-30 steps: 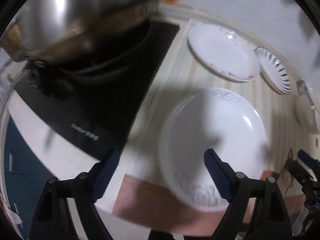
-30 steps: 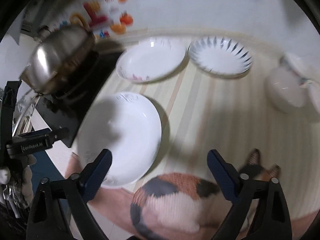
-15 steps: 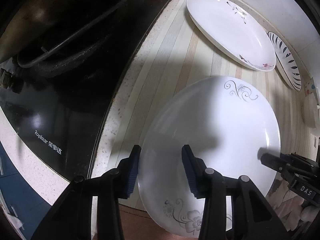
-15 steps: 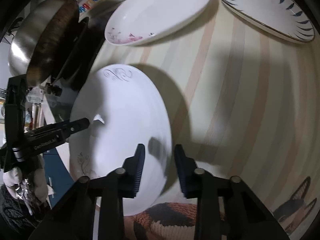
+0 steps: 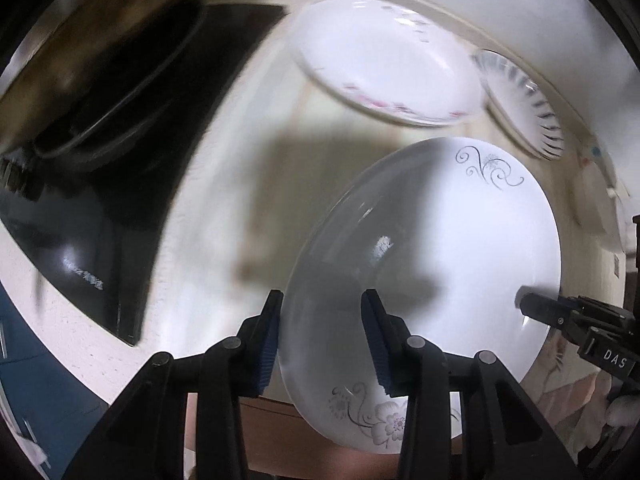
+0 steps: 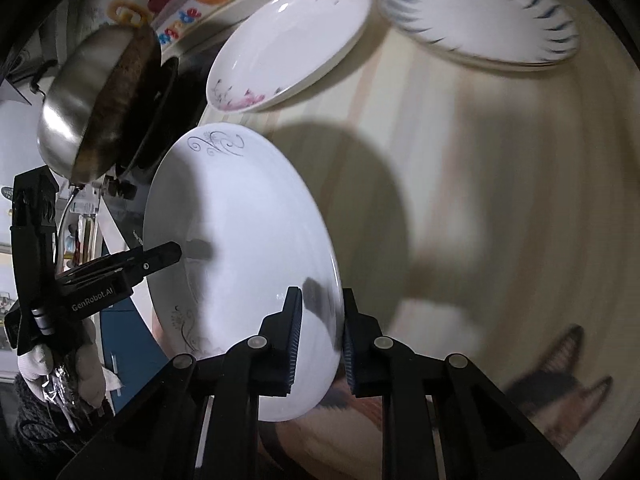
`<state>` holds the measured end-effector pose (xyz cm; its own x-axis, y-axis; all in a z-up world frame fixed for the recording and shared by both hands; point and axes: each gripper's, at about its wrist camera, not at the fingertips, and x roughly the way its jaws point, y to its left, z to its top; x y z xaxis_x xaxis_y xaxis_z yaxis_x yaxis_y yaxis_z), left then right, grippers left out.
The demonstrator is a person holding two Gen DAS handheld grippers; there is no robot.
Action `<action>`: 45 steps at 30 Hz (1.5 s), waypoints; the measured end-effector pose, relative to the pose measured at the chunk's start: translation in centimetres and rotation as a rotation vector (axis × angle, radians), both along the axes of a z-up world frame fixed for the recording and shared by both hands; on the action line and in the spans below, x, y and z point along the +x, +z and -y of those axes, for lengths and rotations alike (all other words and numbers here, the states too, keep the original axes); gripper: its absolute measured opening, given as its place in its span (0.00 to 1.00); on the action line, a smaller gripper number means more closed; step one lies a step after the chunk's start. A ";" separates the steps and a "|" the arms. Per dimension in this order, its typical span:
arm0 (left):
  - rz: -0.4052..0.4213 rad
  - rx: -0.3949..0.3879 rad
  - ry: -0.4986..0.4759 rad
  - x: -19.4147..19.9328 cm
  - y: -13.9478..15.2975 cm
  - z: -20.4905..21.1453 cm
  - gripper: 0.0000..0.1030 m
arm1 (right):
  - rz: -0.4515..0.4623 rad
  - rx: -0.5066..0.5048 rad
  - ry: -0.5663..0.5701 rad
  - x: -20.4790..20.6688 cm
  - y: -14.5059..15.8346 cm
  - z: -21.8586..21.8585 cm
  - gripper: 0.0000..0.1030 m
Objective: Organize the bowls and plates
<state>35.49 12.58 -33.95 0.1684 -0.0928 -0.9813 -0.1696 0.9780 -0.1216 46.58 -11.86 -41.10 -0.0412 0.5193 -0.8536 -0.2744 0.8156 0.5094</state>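
1. My left gripper has the near left rim of the white scroll-pattern plate between its blue pads. The jaws are narrow and look clamped on that rim.
2. My right gripper straddles the opposite rim of the same plate; its jaws are closing, with the rim between them and the pads pressing on it.
3. The plate is tilted, held at both edges near the front edge of the counter, over the striped mat.
4. Toward the back edge lie two more plates: the pink-flower plate and, just beside it on the right, the blue-striped plate.
5. At the left end of the counter sits the black cooktop, with a steel pan resting on it.
6. A gloved hand grips the left tool's handle in the right wrist view.
7. Much of the left wrist view is motion-blurred, so finer detail there is unreadable.
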 end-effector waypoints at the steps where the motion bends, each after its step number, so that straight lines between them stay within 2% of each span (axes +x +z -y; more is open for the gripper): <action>1: 0.003 -0.005 -0.010 0.0 0.1 0.6 0.36 | 0.003 0.002 -0.009 -0.2 0.5 1.0 0.20; 9: 0.002 -0.043 -0.152 -0.5 0.1 8.5 0.36 | 0.023 -0.037 -0.100 -1.9 2.3 10.1 0.20; 12: -0.012 -0.051 -0.200 -0.4 -0.7 11.1 0.36 | 0.005 -0.046 -0.148 -2.3 1.9 13.5 0.20; 18: -0.054 -0.042 -0.262 0.6 -2.1 13.8 0.36 | -0.021 -0.069 -0.215 -2.7 -0.2 17.2 0.20; 26: -0.081 -0.012 -0.279 1.8 -3.4 15.4 0.36 | -0.058 -0.061 -0.235 -2.2 -1.9 17.9 0.20; 32: -0.071 0.032 -0.304 2.3 -3.9 17.0 0.36 | -0.077 -0.070 -0.244 -2.4 -3.0 18.2 0.20; 36: -0.081 0.032 -0.308 2.9 -4.1 17.0 0.36 | -0.084 -0.067 -0.255 -2.3 -3.5 18.0 0.20; 38: -0.053 0.060 -0.297 3.3 -2.9 16.3 0.36 | -0.114 -0.063 -0.273 -2.0 -3.4 18.4 0.20; 41: 0.027 0.077 -0.244 3.5 0.4 13.1 0.36 | -0.087 -0.078 -0.342 -1.3 -1.0 20.2 0.21; 43: 0.071 0.081 -0.177 4.7 2.4 9.9 0.37 | -0.048 -0.049 -0.417 -0.7 2.1 21.2 0.28; 45: 0.095 0.071 -0.115 6.2 3.3 6.9 0.39 | -0.015 0.000 -0.467 0.2 4.6 21.0 0.44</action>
<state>41.72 5.72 -30.64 0.2531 -0.0478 -0.9663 -0.0469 0.9970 -0.0616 46.79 -32.81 -36.50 0.1845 0.4849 -0.8549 0.1292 0.8503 0.5102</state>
